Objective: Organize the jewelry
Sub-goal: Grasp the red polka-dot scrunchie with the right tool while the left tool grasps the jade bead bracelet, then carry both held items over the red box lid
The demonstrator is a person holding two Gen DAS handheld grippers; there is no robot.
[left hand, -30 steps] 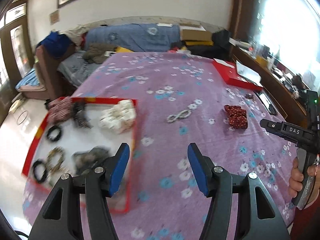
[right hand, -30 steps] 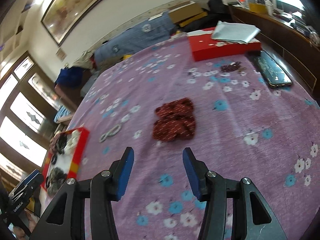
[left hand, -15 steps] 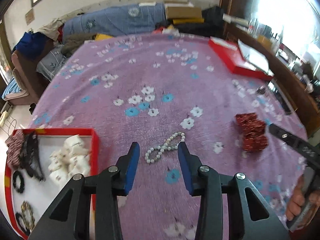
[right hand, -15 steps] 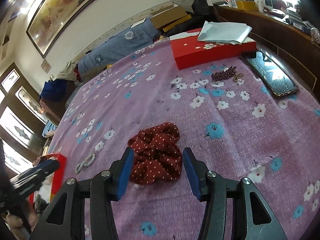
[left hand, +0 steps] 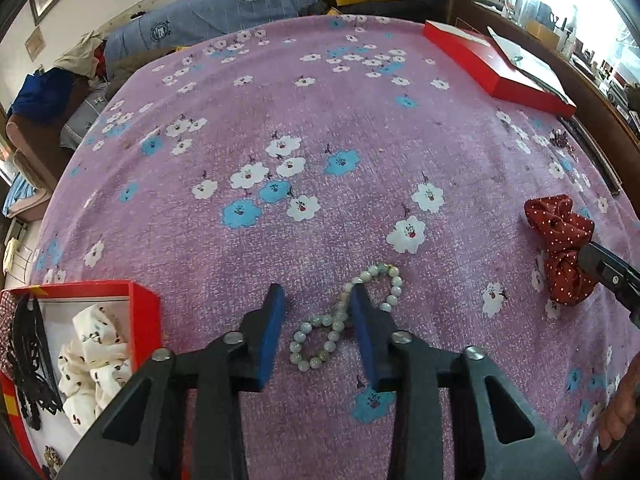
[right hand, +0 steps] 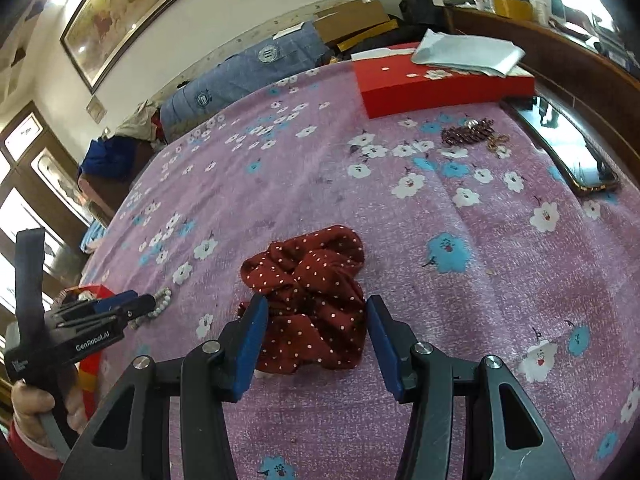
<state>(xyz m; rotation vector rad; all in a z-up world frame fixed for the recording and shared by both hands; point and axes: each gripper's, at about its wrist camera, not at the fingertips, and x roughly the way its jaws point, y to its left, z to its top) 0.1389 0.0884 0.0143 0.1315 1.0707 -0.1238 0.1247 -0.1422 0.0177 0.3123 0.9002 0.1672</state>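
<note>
A pale green bead bracelet (left hand: 343,319), twisted into a figure eight, lies on the purple flowered cloth (left hand: 320,160). My left gripper (left hand: 318,300) is open and low over it, its lower loop between the jaws. A dark red dotted scrunchie (right hand: 310,300) lies on the cloth; my right gripper (right hand: 316,312) is open with its jaws on either side of it. The scrunchie also shows in the left wrist view (left hand: 562,244). A red tray (left hand: 140,320) at the left holds a white scrunchie (left hand: 94,364) and black hair pieces (left hand: 28,360).
A red box (right hand: 440,84) with papers on it sits at the far right. A brown hair clip (right hand: 468,132) and a phone (right hand: 568,152) lie near the right edge. Bedding and boxes are piled beyond the table.
Both grippers have moved forward and down. The left one now straddles the bead bracelet, the right one straddles the red scrunchie. Both stay open.
</note>
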